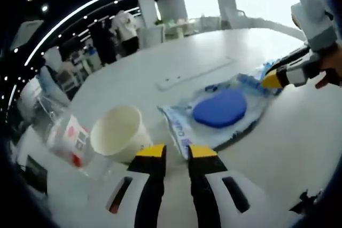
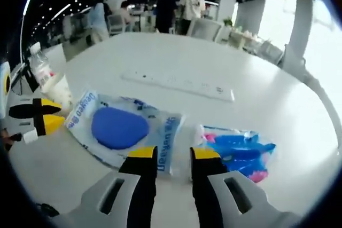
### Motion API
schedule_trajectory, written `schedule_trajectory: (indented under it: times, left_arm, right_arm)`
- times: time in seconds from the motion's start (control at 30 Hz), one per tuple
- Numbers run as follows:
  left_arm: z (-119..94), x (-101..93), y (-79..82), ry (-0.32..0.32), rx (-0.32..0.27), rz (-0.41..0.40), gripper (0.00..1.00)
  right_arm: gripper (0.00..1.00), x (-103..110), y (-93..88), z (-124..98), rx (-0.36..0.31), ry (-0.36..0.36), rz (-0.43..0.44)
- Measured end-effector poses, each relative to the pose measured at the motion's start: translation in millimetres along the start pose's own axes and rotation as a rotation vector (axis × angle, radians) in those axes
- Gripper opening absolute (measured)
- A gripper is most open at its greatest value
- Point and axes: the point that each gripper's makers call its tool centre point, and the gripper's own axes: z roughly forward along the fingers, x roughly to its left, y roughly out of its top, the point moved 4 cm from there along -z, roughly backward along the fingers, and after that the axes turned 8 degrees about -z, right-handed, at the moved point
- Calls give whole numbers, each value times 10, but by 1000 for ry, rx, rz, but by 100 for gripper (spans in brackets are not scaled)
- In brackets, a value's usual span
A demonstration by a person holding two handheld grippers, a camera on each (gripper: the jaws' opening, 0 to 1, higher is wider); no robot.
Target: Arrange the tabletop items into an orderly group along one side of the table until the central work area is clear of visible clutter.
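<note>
- The left gripper [image 1: 176,152] is released, its jaws apart with nothing between them, hovering just beside the cup [image 1: 118,133] and the near end of the blue-disc pack [image 1: 216,111].
- The right gripper [image 2: 175,154] is likewise unclenched and empty, poised over the gap between the blue-disc pack [image 2: 123,129] and the small pack [image 2: 240,150] of blue and pink pieces.
- Both packs lie flat in the table's [image 2: 176,57] middle stretch, side by side but apart; they are the clutter yet to be moved.
- The cup stands upright touching a lying bottle [image 1: 67,134] near one table edge; my guess is that this edge serves as the gathering side.
- A long power strip [image 2: 179,84] lies beyond the packs, farther toward the table's centre.
- The two grippers face each other across the blue-disc pack, likely so either can take an end of the limp wrapper.
- People stand well beyond the far edge.
</note>
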Motion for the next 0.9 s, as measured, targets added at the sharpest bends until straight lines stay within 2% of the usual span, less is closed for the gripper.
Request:
schedule_trajectory:
  times: [0.03,0.1,0.13,0.27,0.43,0.53,0.7,0.77,0.87,0.9]
  left_arm:
    - [-24,-44,13,-30,-10,26,17]
    - [-117,-33,38,-30,-34,11,20]
    - [-169,-63,46,-62,-40,-21,22]
    - [-342,-53,36,-88,-52,-13,33]
    - [-565,-11,22,-124,-59,-69,49]
    - [-697,30,68,-123,-71,-83,48]
    - [-918,80,157,-138,-113,-100,63]
    - [-1021,82,174,-146,-126,-117,73]
    - [-1183,69,192,-154,-145,-131,87]
    - [-1235,79,193,-143,-151,-120,92]
  right_arm:
    - [28,21,27,-29,-11,10,6]
    - [34,56,66,-99,-23,26,13]
    - [38,73,82,-131,-30,30,21]
    - [58,165,131,-306,-59,63,37]
    - [69,307,123,-535,-85,123,51]
    - [78,398,79,-667,-81,146,56]
    - [86,586,-58,-877,-73,214,77]
    - [87,662,-115,-935,-69,237,66]
    - [87,832,-216,-1042,-63,306,37]
    - [87,922,-256,-1087,-55,360,35]
